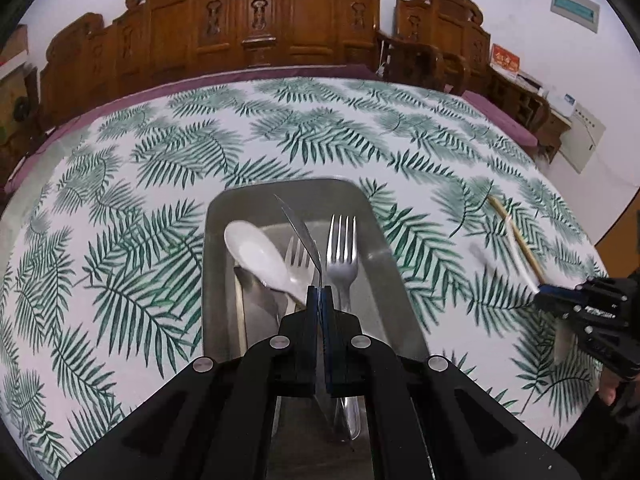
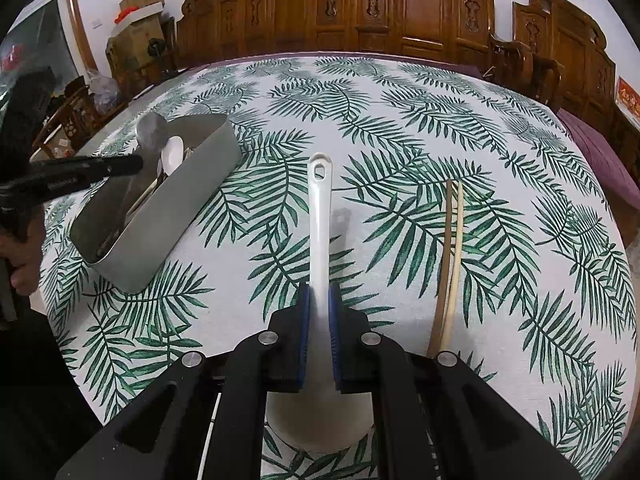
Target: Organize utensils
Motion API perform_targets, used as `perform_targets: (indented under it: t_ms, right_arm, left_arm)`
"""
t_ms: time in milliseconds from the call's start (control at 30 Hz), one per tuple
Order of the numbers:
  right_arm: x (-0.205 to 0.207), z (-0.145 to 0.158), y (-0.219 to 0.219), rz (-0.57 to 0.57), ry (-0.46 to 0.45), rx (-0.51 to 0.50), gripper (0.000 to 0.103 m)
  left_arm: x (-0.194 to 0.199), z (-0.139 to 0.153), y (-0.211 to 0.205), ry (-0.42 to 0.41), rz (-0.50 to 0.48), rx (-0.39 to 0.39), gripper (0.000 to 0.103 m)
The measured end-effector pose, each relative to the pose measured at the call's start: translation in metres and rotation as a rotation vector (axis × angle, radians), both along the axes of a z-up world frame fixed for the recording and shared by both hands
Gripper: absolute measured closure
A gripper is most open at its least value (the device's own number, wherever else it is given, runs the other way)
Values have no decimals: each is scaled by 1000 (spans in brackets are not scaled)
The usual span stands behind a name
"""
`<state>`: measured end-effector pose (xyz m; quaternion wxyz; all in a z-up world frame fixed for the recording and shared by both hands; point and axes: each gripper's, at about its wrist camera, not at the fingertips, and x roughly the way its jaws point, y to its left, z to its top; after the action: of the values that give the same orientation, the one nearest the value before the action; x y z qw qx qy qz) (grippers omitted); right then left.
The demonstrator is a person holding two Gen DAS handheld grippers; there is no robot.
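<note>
Utensils, part sorted: grey metal rectangular tray [image 1: 376, 256] on leaf-print worktop [image 1: 160, 184].

Tray holds a white ceramic spoon [image 1: 256, 254] and two steel forks [image 1: 341, 256]. Left gripper [image 1: 319, 300], fingers closed on a thin steel utensil [image 1: 298, 226], above tray. Right gripper [image 2: 319, 312], fingers clamping long white plastic ladle [image 2: 320, 216] by its handle. Pair of wooden chopsticks [image 2: 450, 256] lies beside, on worktop.

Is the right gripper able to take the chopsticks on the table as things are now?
Probably not yet. The right gripper is shut on the white ladle, so its jaws are occupied. The chopsticks lie bare on the tablecloth just to its right, nothing covering them; once the ladle is released, the way looks free.
</note>
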<state>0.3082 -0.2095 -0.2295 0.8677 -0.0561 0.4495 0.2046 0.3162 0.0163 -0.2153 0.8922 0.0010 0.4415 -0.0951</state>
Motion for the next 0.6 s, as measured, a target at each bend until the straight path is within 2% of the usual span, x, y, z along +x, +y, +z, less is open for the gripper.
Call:
perform_targets:
  t_ms: [167, 400, 600]
  right_arm:
    - [0, 2, 5, -6, -13, 3, 92]
    - [-3, 8, 16, -15, -39, -18, 92]
    - [-8, 31, 37, -1, -73, -2, 92]
  left_arm:
    - [-4, -1, 5, -2, 13, -14, 102]
    - [-18, 16, 18, -36, 23, -38, 102]
    - [-30, 36, 29, -82, 25, -59, 102]
